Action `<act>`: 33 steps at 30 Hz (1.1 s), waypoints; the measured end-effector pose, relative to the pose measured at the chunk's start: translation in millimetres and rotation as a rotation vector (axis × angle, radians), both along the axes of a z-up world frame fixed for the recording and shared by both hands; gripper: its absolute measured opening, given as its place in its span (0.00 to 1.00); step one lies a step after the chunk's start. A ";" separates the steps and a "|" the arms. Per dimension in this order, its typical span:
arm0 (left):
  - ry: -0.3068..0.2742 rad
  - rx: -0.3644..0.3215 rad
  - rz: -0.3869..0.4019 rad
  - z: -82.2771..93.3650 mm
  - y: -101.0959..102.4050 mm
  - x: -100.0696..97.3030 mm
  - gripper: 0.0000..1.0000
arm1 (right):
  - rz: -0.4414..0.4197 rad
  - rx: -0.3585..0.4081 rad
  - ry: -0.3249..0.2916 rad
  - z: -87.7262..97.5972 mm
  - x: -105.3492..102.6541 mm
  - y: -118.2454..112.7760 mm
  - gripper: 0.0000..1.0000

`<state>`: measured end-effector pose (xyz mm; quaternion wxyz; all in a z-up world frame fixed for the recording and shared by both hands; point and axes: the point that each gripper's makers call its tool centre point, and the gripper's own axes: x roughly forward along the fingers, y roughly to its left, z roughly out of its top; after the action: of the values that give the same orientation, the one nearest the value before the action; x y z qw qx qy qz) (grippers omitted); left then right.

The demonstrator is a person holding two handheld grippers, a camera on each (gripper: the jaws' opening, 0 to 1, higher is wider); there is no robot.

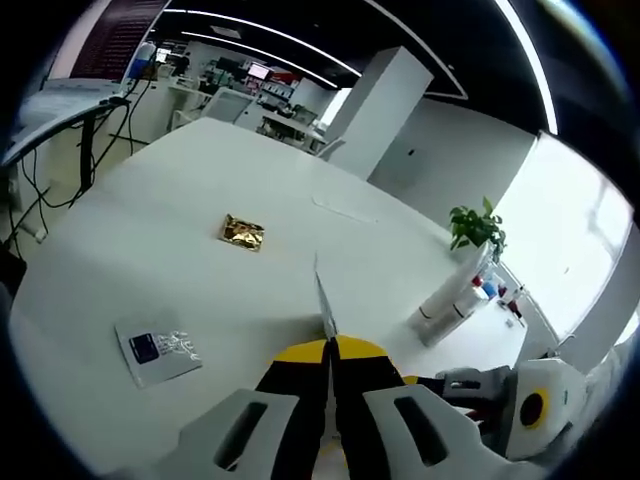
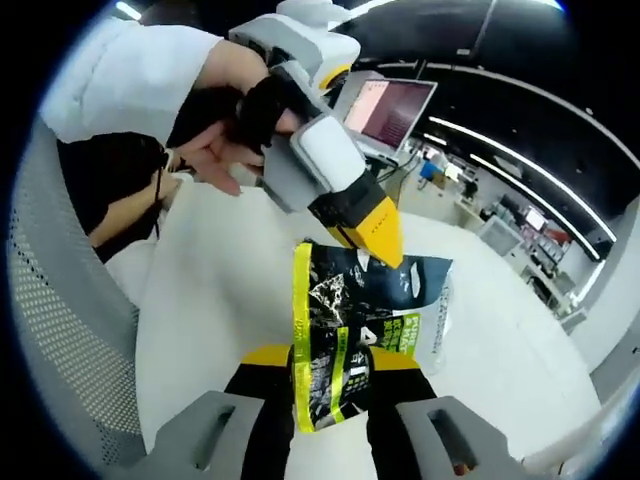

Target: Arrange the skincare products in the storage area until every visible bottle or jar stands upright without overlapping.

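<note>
While both grippers pinch the same packet (image 2: 350, 335), it hangs between them above the white table (image 1: 150, 230). In the right gripper view, the right gripper (image 2: 335, 365) has its 2 jaws closed on the lower part of the packet, a black pouch with a bright yellow-green strip down one side and green label patches. From above and to the left in that view, the left gripper (image 2: 375, 235) comes in with its yellow-tipped jaws closed on the packet's top edge, and a person's hand (image 2: 225, 140) in a dark fingerless glove grips its handle. A white sleeve (image 2: 120, 75) shows behind the hand, and a mesh chair back (image 2: 50, 330) curves along the near left side.

In the left gripper view, the left gripper (image 1: 328, 350) has its jaws narrowed onto the packet, seen edge-on as a thin sliver (image 1: 325, 305) rising from between the tips. Ahead and to the left of those jaws lies a small gold wrapper (image 1: 243, 232), and nearer on the left a white card (image 1: 158, 350) with a blue patch. Ahead to the right stand a white bottle (image 1: 445, 295) and a potted plant (image 1: 477, 228), close together near the table's far edge.
</note>
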<state>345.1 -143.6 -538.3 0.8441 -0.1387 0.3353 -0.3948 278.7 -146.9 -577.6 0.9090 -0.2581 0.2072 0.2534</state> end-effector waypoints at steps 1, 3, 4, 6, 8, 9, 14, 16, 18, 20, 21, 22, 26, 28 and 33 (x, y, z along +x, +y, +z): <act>0.001 0.003 0.003 -1.2 1.6 1.6 0.00 | 0.009 -0.011 -0.006 1.2 -0.6 -0.1 0.15; 0.004 0.001 0.011 -1.9 3.2 2.8 0.00 | 0.023 -0.039 -0.024 2.5 -0.5 -1.3 0.11; 0.005 0.000 0.013 -1.9 3.4 3.0 0.00 | 0.025 -0.043 -0.026 2.6 -0.7 -1.2 0.09; 0.008 -0.003 0.019 -1.0 2.0 0.3 0.00 | 0.026 -0.041 -0.025 4.1 -1.3 -2.1 0.06; 0.011 -0.002 0.021 -1.9 2.3 0.3 0.00 | 0.026 -0.032 -0.018 5.6 -1.2 -3.0 0.01; 0.013 -0.001 0.022 -2.7 2.7 0.8 0.00 | 0.025 -0.033 -0.019 6.4 -1.3 -3.8 0.00; 0.016 0.001 0.014 -8.2 3.9 5.1 0.00 | 0.026 -0.025 -0.017 9.8 -1.6 -7.0 0.00; 0.008 0.007 0.007 -9.7 3.8 5.7 0.00 | 0.027 -0.024 -0.020 10.7 -1.1 -8.0 0.00; 0.006 0.007 0.003 -10.9 3.4 6.1 0.00 | 0.026 -0.025 -0.024 11.8 -0.4 -9.2 0.00; 0.018 -0.009 0.005 -10.9 2.2 5.1 0.01 | 0.022 -0.025 -0.027 12.3 0.7 -11.2 0.00; 0.023 -0.014 0.004 -11.3 1.8 4.8 0.02 | 0.020 -0.025 -0.030 12.9 1.4 -12.3 0.00; 0.034 -0.020 -0.006 -12.2 0.1 2.8 0.04 | 0.017 -0.025 -0.032 13.6 0.7 -13.7 0.00; 0.057 -0.041 -0.009 -13.5 -4.2 -2.1 0.15 | 0.016 -0.029 -0.050 17.7 1.6 -16.5 0.00; 0.094 -0.076 -0.023 -12.8 -9.5 -6.6 0.20 | 0.018 -0.028 -0.055 19.7 0.9 -17.3 0.00; 0.121 -0.073 -0.038 -19.5 -14.0 -9.4 0.24 | 0.032 -0.041 -0.071 24.2 -0.6 -17.9 0.00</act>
<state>335.7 -157.6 -557.7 0.8089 -0.1867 0.3738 -0.4136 278.2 -164.8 -553.4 0.9062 -0.2886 0.1756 0.2542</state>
